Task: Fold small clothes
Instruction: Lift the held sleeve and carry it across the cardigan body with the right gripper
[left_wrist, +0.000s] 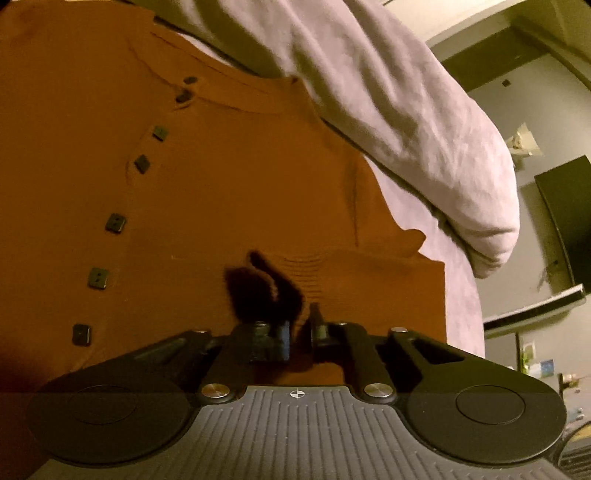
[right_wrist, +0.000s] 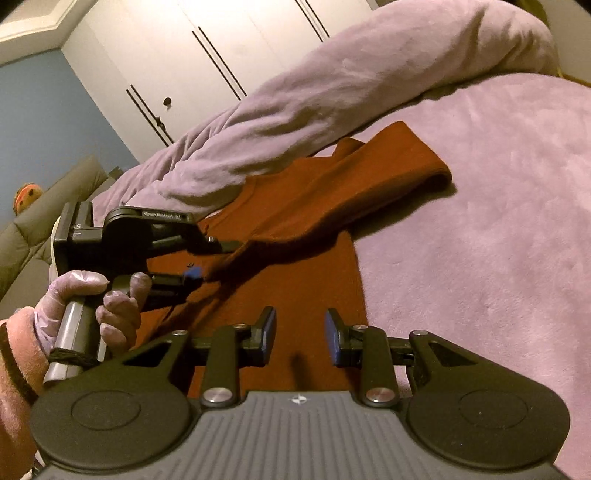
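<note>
A rust-orange buttoned cardigan (left_wrist: 221, 192) lies flat on a lilac bed cover (right_wrist: 498, 240). It shows in the right wrist view (right_wrist: 303, 266) with one sleeve (right_wrist: 369, 184) folded across the body. My left gripper (left_wrist: 301, 325) is shut on a fold of the cardigan near the sleeve cuff; in the right wrist view the left gripper (right_wrist: 207, 258) pinches the sleeve edge, held by a gloved hand (right_wrist: 92, 306). My right gripper (right_wrist: 300, 332) is open and empty, hovering just above the cardigan's lower edge.
A bunched lilac duvet (right_wrist: 314, 103) lies along the far side of the cardigan. White wardrobe doors (right_wrist: 184, 55) stand behind the bed. A grey couch (right_wrist: 44, 214) is at the left. A dark screen (left_wrist: 569, 221) stands beyond the bed edge.
</note>
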